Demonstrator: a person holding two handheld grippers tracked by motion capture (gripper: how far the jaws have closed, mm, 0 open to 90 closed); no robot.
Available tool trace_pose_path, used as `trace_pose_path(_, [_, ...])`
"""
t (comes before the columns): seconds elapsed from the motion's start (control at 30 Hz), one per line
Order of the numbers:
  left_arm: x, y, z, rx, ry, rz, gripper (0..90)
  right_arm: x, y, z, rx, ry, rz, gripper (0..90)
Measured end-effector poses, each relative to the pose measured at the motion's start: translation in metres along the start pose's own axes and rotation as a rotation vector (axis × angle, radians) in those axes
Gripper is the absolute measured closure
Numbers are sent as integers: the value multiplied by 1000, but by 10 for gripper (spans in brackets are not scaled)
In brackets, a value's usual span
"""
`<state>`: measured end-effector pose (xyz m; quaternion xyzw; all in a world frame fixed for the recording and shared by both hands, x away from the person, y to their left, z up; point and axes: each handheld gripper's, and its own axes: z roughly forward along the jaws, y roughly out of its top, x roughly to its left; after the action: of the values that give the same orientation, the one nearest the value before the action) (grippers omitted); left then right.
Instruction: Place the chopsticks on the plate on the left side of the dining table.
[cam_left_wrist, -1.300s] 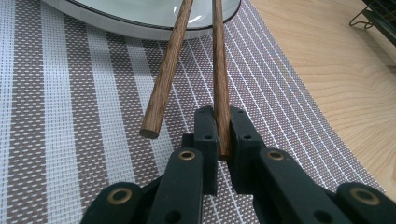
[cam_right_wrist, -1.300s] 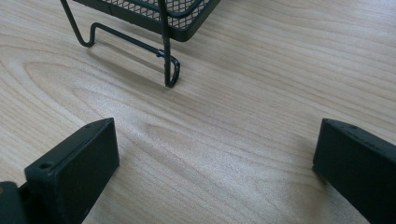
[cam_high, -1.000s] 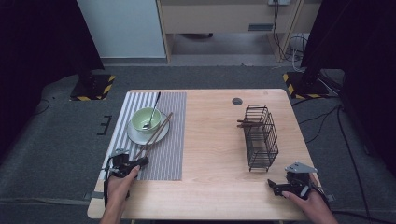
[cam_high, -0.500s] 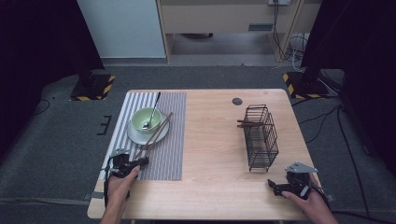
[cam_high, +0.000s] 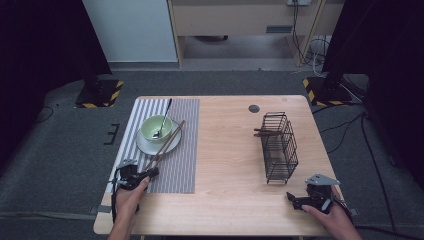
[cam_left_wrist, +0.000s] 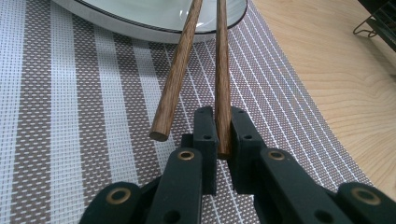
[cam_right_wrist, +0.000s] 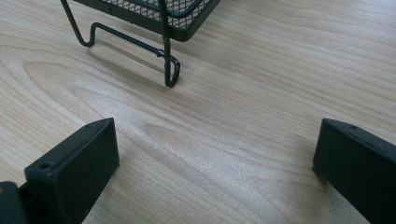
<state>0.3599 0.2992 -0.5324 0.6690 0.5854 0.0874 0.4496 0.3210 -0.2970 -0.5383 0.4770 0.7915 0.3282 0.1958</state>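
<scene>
Clamped on the near end of one wooden chopstick (cam_left_wrist: 222, 84), the left gripper (cam_left_wrist: 223, 140) sits low over the striped placemat (cam_left_wrist: 70, 140), jaws closed tight around the stick. A second chopstick (cam_left_wrist: 177, 74) lies free just beside it, its end resting on the mat. Both sticks lean up onto the rim of the white plate (cam_left_wrist: 154, 32). From the high view, a green bowl (cam_high: 156, 128) with a spoon (cam_high: 162, 120) stands on that plate. At the near right corner of the table (cam_high: 225, 150), the right gripper (cam_right_wrist: 215, 163) rests with jaws wide apart, nothing between them. Beyond it stands the black wire basket (cam_high: 279, 147).
</scene>
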Motion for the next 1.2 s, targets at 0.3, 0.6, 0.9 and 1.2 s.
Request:
trace_pose_path(0.3, [-1,-1,1,-2,3,-2,795,0,0,0,0,0,1,4])
trace_pose_path(0.6, [-5,-4,-2,13,26,22,697,0,0,0,0,0,1,4])
trace_pose_path(0.9, [-8,-7,-4,30,43,58,612,0,0,0,0,1,0,3])
trace_pose_path(1.2, [-6,-10,-13,17,42,69,568,0,0,0,0,1,0,3])
